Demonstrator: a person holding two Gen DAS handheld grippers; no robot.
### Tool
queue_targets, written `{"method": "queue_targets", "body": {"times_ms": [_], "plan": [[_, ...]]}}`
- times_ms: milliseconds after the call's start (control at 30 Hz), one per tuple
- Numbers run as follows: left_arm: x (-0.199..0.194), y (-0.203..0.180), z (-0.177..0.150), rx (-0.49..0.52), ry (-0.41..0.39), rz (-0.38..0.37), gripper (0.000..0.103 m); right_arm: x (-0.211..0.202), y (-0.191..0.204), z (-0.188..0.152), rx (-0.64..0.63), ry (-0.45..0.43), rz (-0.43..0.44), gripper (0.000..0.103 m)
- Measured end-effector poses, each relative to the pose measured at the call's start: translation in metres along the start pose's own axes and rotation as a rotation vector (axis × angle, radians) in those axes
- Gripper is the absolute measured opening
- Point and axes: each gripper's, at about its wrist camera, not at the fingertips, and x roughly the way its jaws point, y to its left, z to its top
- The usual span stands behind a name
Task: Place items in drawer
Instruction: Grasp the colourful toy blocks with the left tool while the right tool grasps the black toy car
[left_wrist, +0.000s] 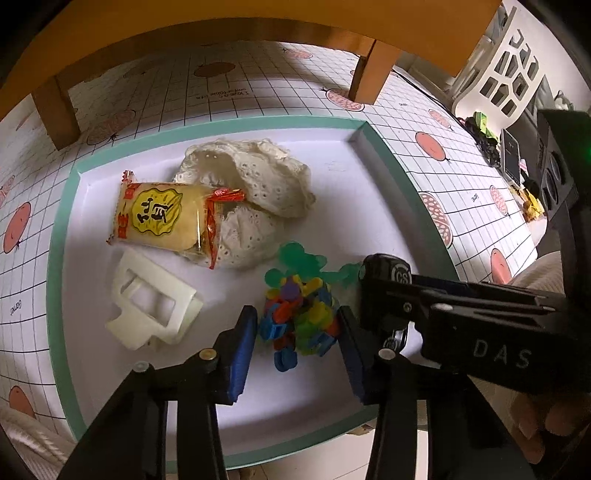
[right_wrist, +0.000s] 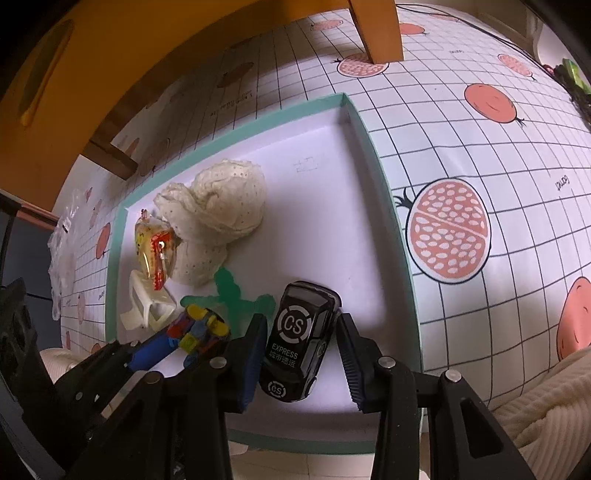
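A shallow drawer with a teal rim (left_wrist: 55, 258) (right_wrist: 388, 206) lies on a grid-patterned cloth. In it are a cream lace cloth (left_wrist: 258, 177) (right_wrist: 229, 199), a yellow snack packet (left_wrist: 162, 218) (right_wrist: 155, 247), a white plastic clip (left_wrist: 155, 302) (right_wrist: 147, 310) and a green plastic piece (left_wrist: 299, 258) (right_wrist: 229, 288). My left gripper (left_wrist: 297, 314) is shut on a bundle of coloured clips (left_wrist: 299, 314) (right_wrist: 199, 332), low over the drawer floor. My right gripper (right_wrist: 301, 319) is shut on a black toy car (right_wrist: 299, 339) (left_wrist: 384, 273), just right of the bundle.
Orange wooden furniture legs (left_wrist: 373, 74) (right_wrist: 380, 33) stand beyond the drawer. A white lattice basket (left_wrist: 509, 66) and small clutter sit at the far right. Cream ribbed fabric (right_wrist: 546, 398) lies beside the drawer's right side. A clear plastic bag (right_wrist: 62, 251) lies to its left.
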Motion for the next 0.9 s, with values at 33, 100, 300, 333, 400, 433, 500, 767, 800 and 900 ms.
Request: {"method": "queue_targets", "body": {"times_ms": [33,100,300,333,400,433,500,767,800,900], "plan": [[-0.001,0.001,0.0,-0.004,-0.003,-0.004,0.045,0.0,-0.001,-0.001,0.001,0.003,0.001,0.044],[-0.002,0.003,0.0,-0.012,-0.009,-0.011,0.044,-0.002,-0.003,-0.003,0.009,0.013,0.011,0.047],[-0.005,0.002,-0.002,-0.005,-0.014,-0.007,0.043,-0.003,-0.001,-0.008,0.01,0.031,0.012,0.055],[-0.005,0.002,-0.002,-0.002,-0.015,-0.005,0.042,-0.003,0.0,-0.008,0.007,0.031,0.009,0.055],[-0.006,0.002,-0.003,0.001,-0.014,-0.002,0.042,-0.003,0.002,-0.008,0.0,0.031,-0.001,0.055],[-0.006,0.001,-0.003,0.003,-0.013,-0.001,0.042,-0.002,0.003,-0.008,-0.005,0.031,-0.007,0.055],[-0.006,0.0,-0.004,0.01,-0.013,0.003,0.042,-0.001,0.005,-0.008,-0.013,0.027,-0.019,0.054],[-0.007,0.01,-0.003,-0.043,-0.015,-0.014,0.042,-0.002,0.003,-0.008,-0.002,0.02,-0.016,0.04],[-0.007,0.01,-0.003,-0.045,-0.016,-0.013,0.042,-0.002,0.002,-0.008,-0.001,0.02,-0.015,0.04],[-0.009,0.01,-0.004,-0.048,-0.022,-0.017,0.042,-0.001,0.002,-0.008,0.005,0.019,-0.009,0.04]]}}
